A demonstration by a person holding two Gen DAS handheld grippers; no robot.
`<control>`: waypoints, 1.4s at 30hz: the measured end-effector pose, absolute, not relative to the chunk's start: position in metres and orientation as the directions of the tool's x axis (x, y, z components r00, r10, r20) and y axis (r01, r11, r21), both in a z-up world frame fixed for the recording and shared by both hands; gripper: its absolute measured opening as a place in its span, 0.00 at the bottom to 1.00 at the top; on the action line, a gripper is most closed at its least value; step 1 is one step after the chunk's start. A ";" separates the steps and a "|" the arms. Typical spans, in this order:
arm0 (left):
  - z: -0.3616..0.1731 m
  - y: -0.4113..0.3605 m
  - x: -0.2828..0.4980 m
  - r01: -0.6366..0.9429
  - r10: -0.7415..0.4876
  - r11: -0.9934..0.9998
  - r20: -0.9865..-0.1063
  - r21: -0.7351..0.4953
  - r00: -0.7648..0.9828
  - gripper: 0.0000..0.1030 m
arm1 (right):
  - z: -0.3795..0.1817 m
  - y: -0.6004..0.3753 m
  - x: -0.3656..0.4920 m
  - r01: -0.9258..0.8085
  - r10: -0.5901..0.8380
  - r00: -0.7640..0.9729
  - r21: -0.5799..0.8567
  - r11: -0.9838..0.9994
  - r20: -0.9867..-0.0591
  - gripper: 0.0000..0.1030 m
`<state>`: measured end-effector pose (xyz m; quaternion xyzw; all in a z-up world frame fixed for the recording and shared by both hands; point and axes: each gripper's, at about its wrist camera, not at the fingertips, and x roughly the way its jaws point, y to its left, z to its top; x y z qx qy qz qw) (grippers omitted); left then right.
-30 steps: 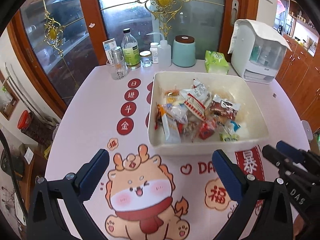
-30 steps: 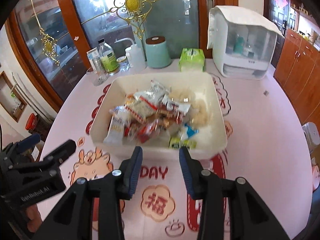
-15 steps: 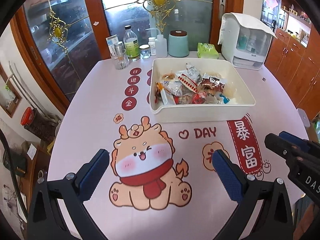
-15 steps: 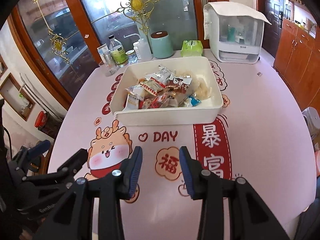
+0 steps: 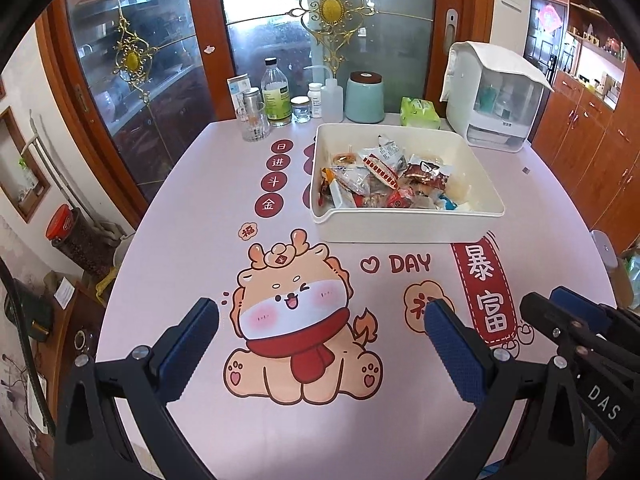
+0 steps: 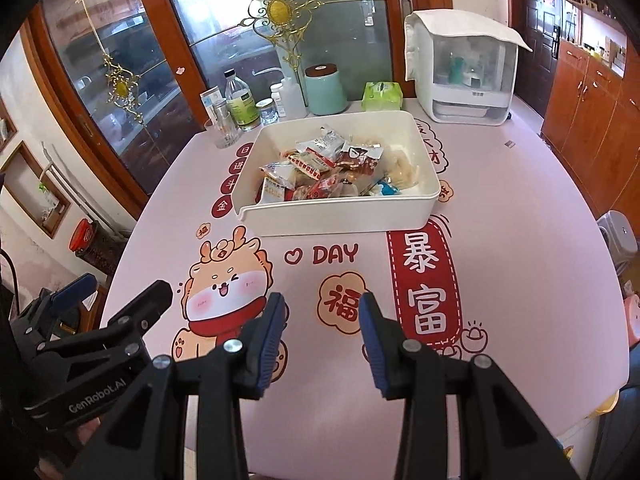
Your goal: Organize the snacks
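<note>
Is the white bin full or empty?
Partly full: wrapped snacks cover the floor of the white bin, below its rim.

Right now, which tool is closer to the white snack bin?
Neither clearly. The left tool and right tool both hang open over the tablecloth, well short of the white snack bin, side by side.

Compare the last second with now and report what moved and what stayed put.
Both grippers pulled back from the white bin toward the near table edge, so the bin looks farther off and more of the tablecloth shows. The left gripper is wide open and empty; the right gripper is also open and empty, with a narrower gap. Nothing was grabbed or released. The snacks in the bin and the items at the table's back edge stayed put.
</note>
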<state>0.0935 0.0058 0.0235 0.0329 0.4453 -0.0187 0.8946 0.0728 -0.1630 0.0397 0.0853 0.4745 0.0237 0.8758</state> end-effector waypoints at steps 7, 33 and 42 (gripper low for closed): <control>0.024 0.007 0.088 0.073 -0.010 0.996 -0.801 0.043 0.598 0.99 | 0.037 -0.156 0.072 0.033 0.127 0.536 0.171 0.985 -0.834 0.38; 0.021 0.013 0.088 0.080 -0.017 0.996 -0.810 0.038 0.587 0.99 | 0.034 -0.150 0.073 0.041 0.123 0.528 0.170 0.985 -0.840 0.38; 0.020 0.014 0.088 0.081 -0.018 0.996 -0.811 0.036 0.585 0.99 | 0.033 -0.150 0.073 0.044 0.121 0.526 0.169 0.985 -0.842 0.38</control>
